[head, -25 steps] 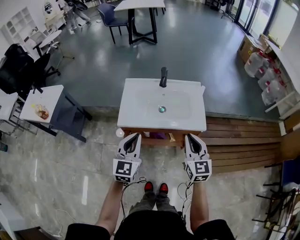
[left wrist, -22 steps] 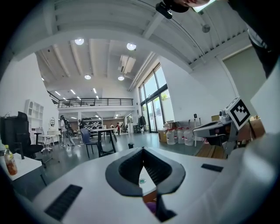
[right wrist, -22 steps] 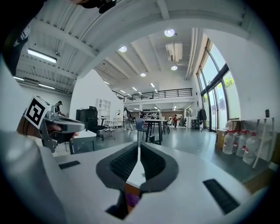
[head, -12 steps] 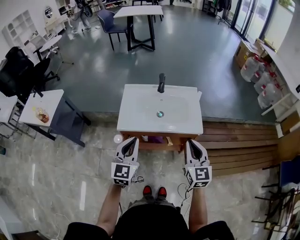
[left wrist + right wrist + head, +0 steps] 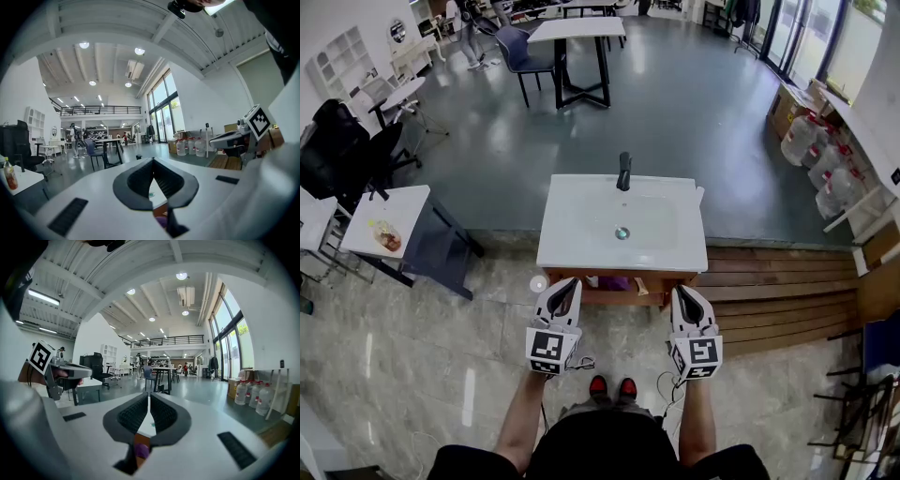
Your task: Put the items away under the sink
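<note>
I stand on the near side of the white sink [image 5: 567, 246], its faucet [image 5: 624, 172] at the far edge. I hold both tools level just short of its front. My left tool [image 5: 563, 287] has its pads brought together with nothing between them, and my right tool [image 5: 683, 294] is closed and empty too. On the wooden shelf [image 5: 609, 296] under the sink lies a purple item [image 5: 614, 281], with something tan just to its right that is too small for me to name. A small white round thing [image 5: 538, 283] sits on the floor near the sink's left corner (I can't tell whether it's one of the items). With both tools bare and an item already below, this could be the pause before I fetch something or the one after setting the last thing down. Either way, I judge that any reach to that shelf means dropping well below the sink's front edge and going in level. The pads should keep clear of the purple item so nothing gets knocked off the near lip.
</note>
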### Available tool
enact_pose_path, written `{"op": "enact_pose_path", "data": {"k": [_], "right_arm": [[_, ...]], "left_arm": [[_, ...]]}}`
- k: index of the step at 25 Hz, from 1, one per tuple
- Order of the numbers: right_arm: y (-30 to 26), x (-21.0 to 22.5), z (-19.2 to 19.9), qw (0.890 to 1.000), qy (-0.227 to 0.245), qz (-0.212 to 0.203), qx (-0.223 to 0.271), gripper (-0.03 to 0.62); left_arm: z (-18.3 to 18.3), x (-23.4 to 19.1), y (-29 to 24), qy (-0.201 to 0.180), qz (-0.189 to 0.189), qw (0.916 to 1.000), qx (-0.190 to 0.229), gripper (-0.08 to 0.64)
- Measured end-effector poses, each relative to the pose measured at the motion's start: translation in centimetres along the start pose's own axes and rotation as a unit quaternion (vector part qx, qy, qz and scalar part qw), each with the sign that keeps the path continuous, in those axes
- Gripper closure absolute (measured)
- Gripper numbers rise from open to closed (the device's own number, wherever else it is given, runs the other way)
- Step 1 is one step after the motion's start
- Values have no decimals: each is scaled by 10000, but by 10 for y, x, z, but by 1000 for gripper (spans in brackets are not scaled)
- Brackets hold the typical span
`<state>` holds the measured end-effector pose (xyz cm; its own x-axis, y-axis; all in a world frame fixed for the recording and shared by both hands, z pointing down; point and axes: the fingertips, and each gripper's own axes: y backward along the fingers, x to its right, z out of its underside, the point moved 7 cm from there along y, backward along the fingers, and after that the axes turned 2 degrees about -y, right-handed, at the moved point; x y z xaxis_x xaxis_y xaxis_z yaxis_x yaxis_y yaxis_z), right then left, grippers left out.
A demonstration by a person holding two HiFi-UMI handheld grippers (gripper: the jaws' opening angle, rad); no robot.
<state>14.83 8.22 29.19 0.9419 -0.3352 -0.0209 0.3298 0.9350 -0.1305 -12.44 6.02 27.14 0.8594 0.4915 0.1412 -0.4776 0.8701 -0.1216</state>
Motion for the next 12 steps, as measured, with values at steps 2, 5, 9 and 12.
{"op": "enact_pose_path", "data": {"k": [2,5,9,12], "right_arm": [[1,-2,1,10000,9,-6,-27,552],[2,-6,5,10000,-1,-5,-68,552],[3,-10,7,10000,-15,-13,-89,552],[4,-13,6,10000,-27,2,-73,552]], "left_arm": [[1,0,1,-16,21,10000,-9,554],[6,-3,3,-20,25,10000,-45,554],[10,-4,8,1,9,9999,-105,554],[10,-5,9,8,33,10000,-87,554]]}}
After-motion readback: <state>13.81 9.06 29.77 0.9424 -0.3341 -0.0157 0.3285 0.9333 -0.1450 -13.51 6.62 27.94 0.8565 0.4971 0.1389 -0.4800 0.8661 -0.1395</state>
